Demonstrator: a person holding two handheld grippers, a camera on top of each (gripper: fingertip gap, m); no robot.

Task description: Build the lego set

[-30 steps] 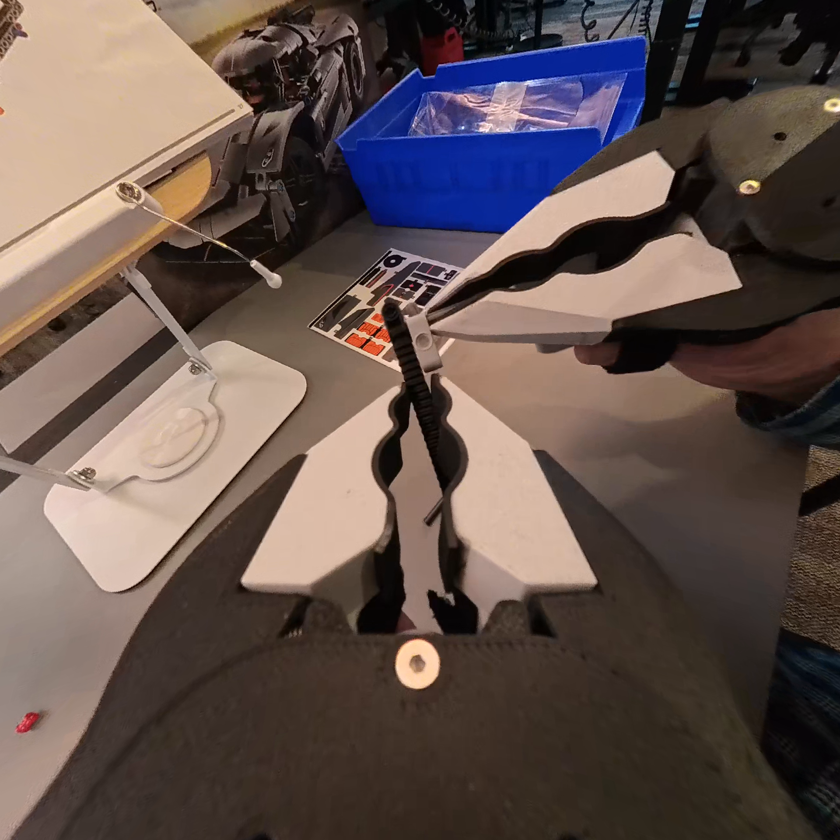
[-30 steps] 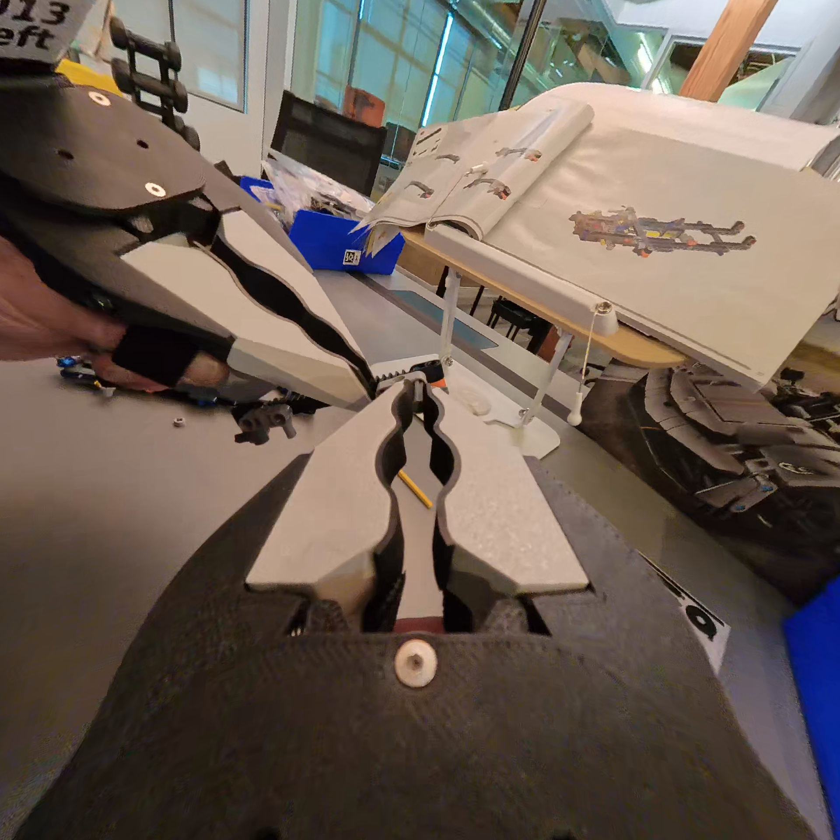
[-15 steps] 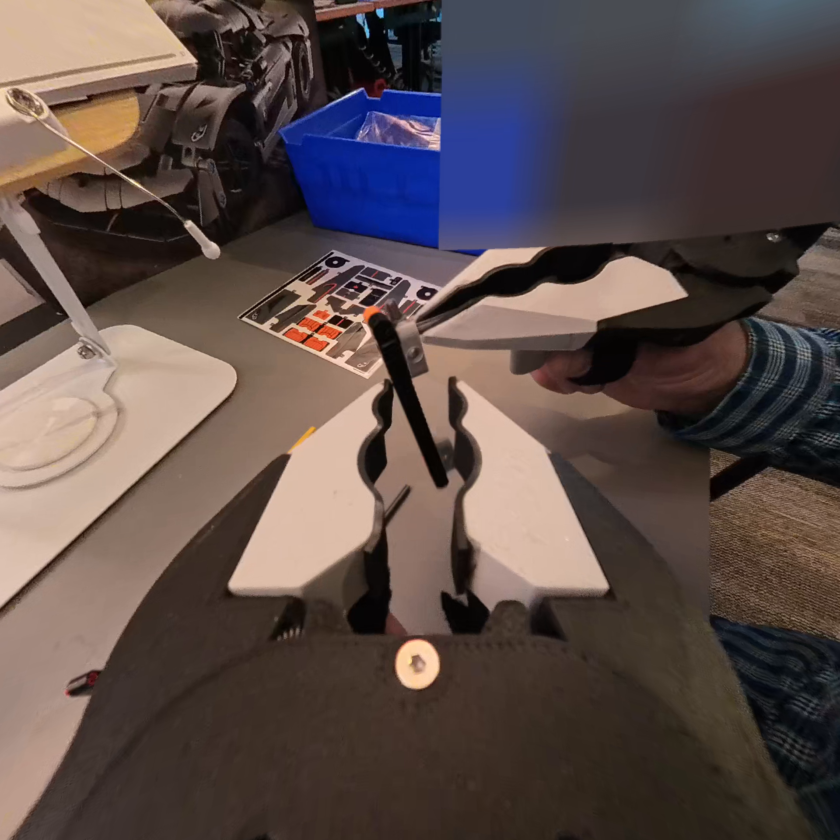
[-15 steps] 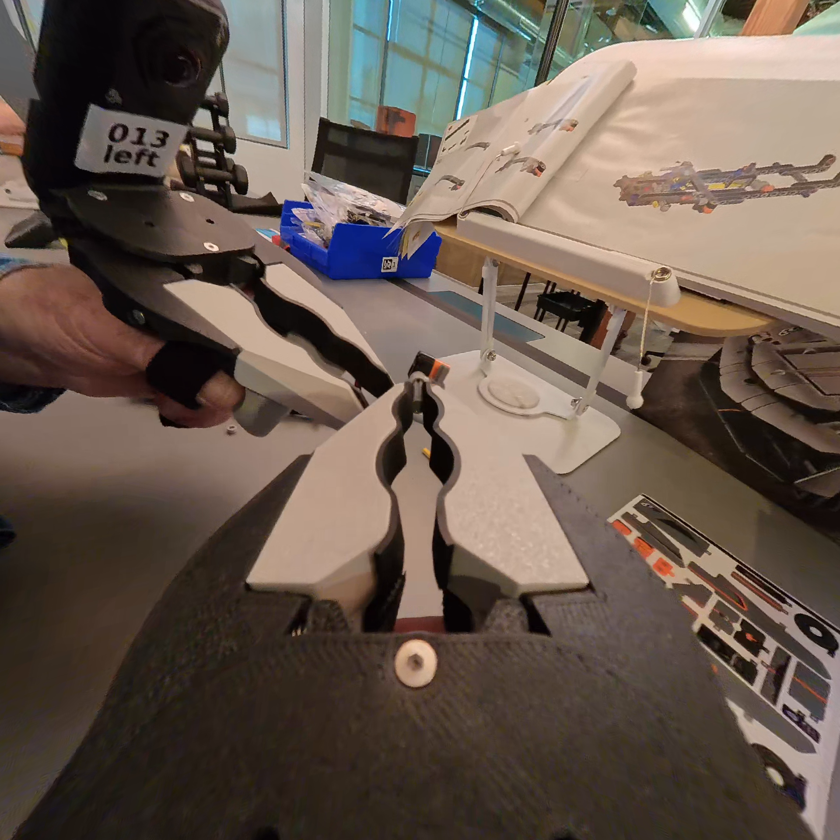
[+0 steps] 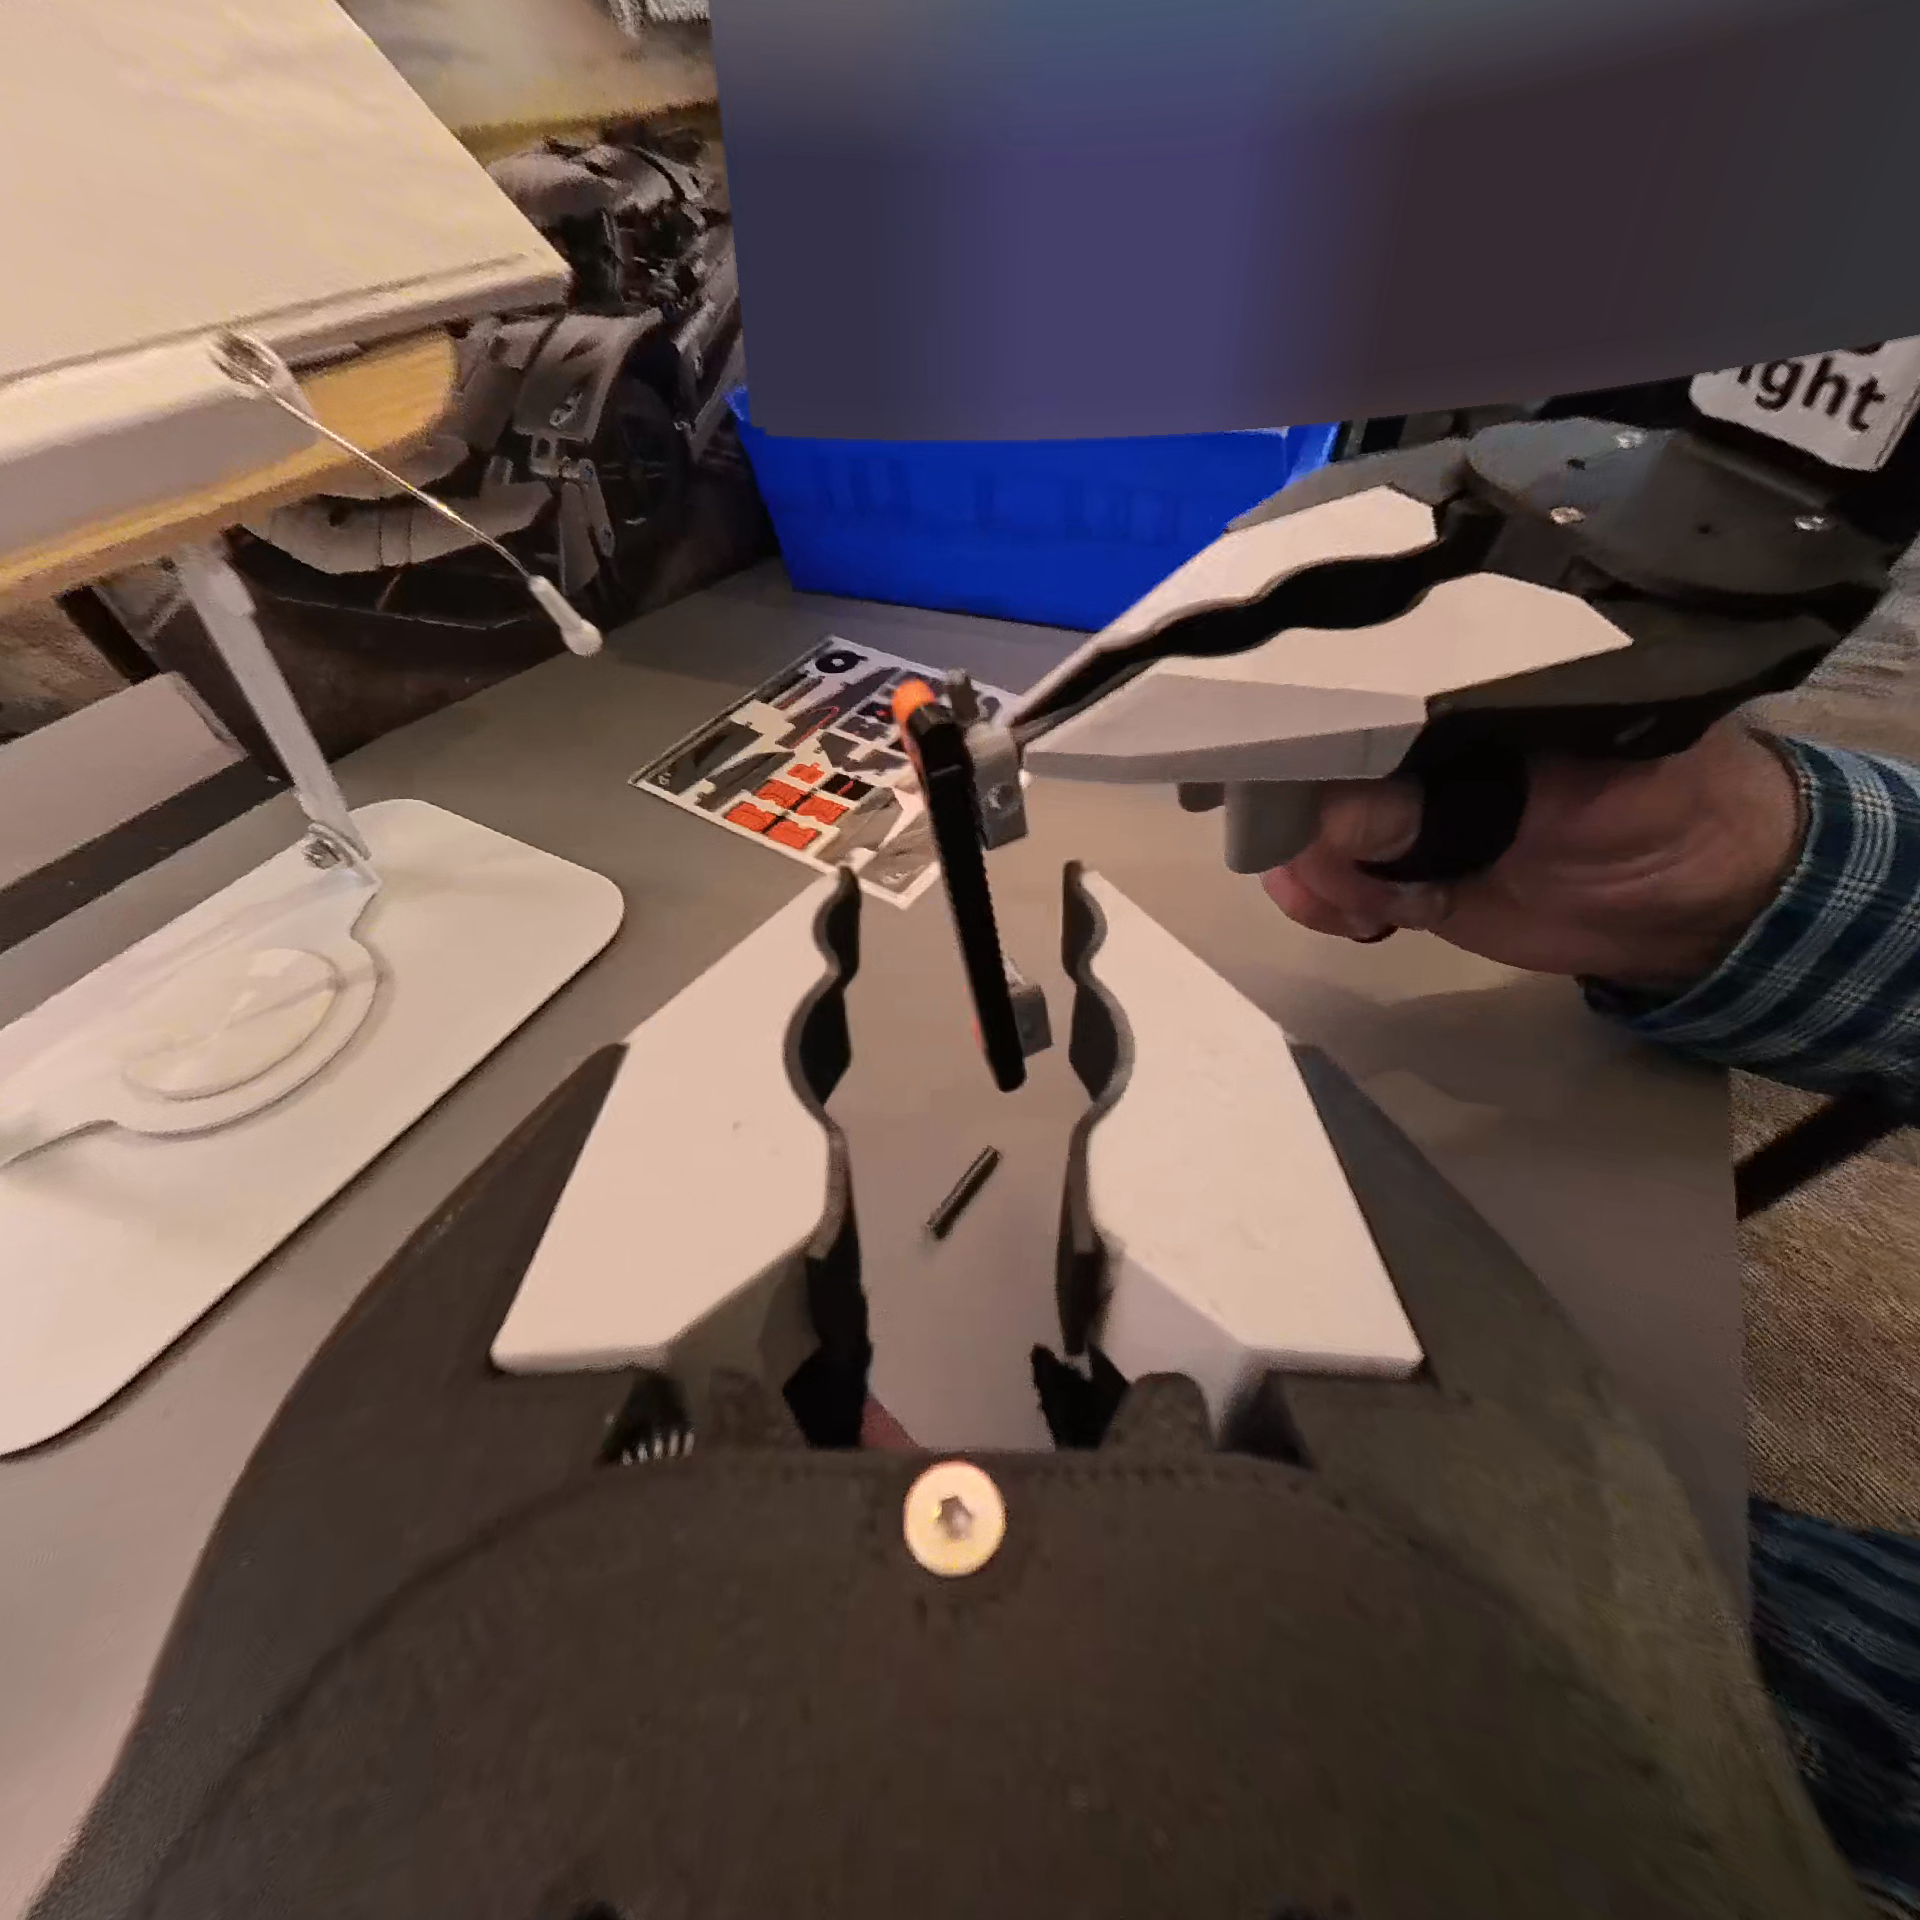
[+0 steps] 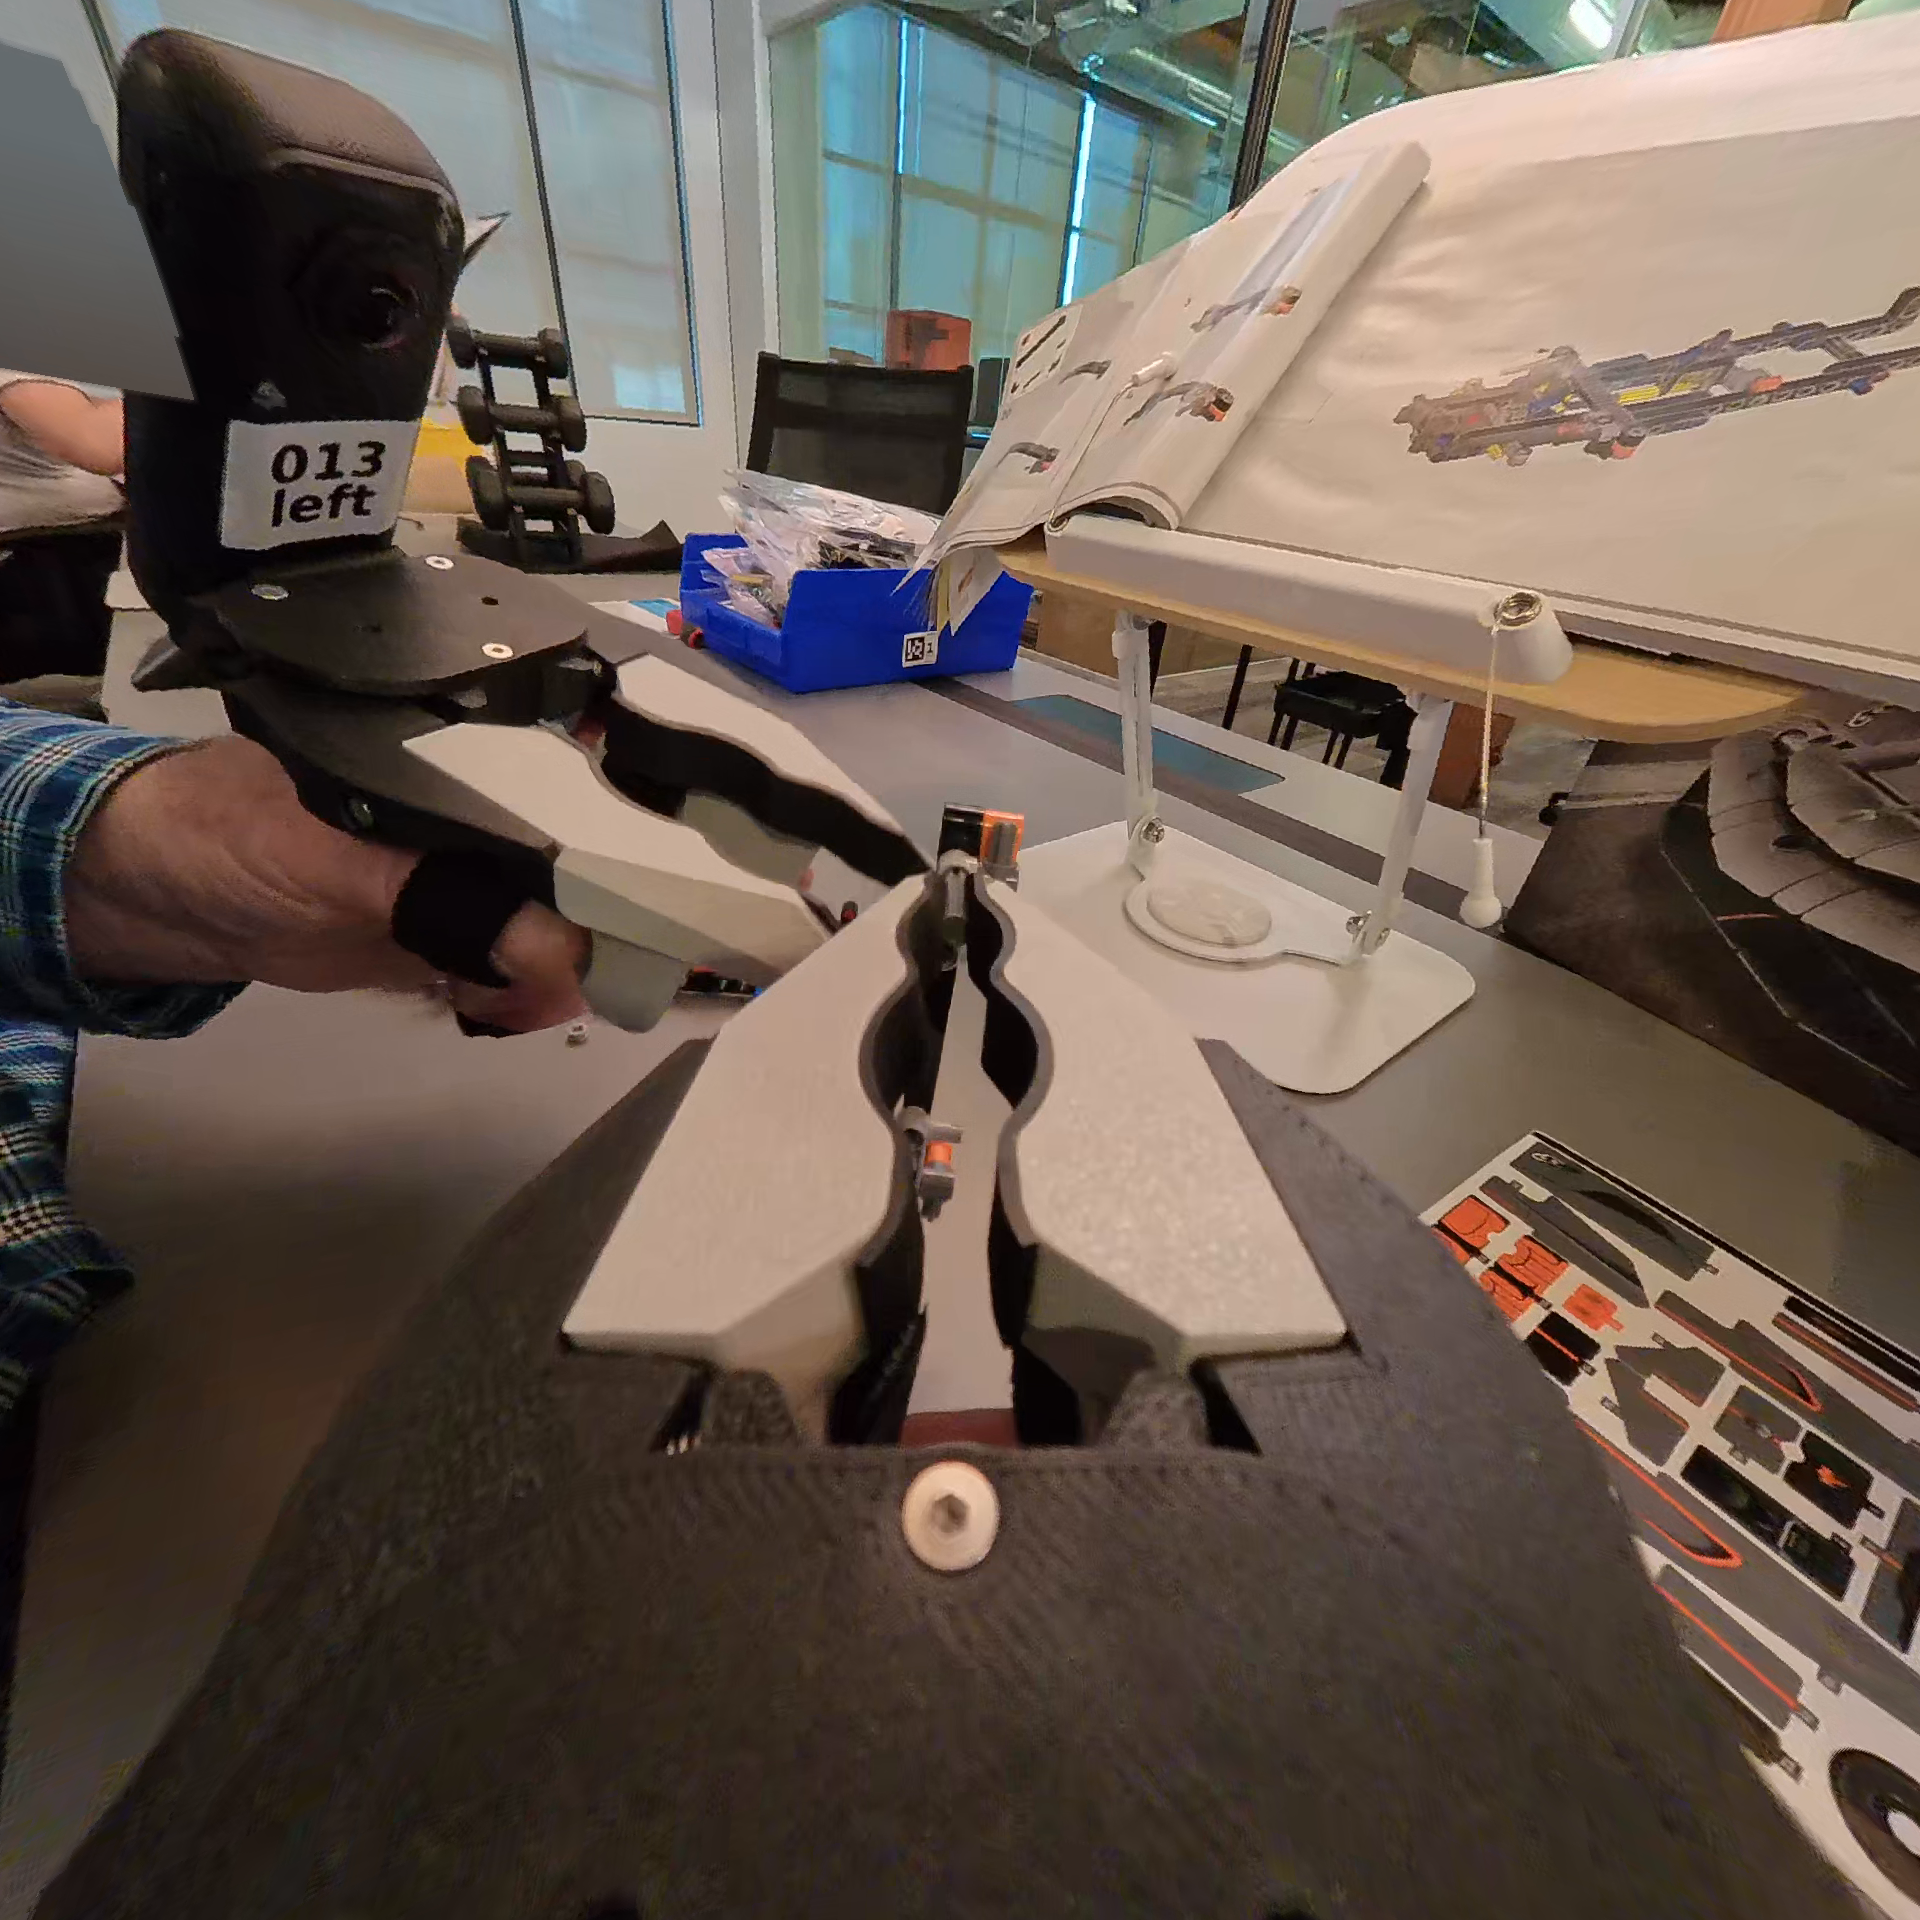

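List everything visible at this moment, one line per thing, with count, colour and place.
lego beam assembly: 1, black with orange and grey, held in the air
loose pin: 1, black, on table
sticker sheet: 1, white, orange, black, on table
blue bin: 2, far table edges
book stand: 1, white, holding the manual
instruction manual: 1, open
table: 1, grey
right gripper: shut on assembly
left gripper: open
hands: 2
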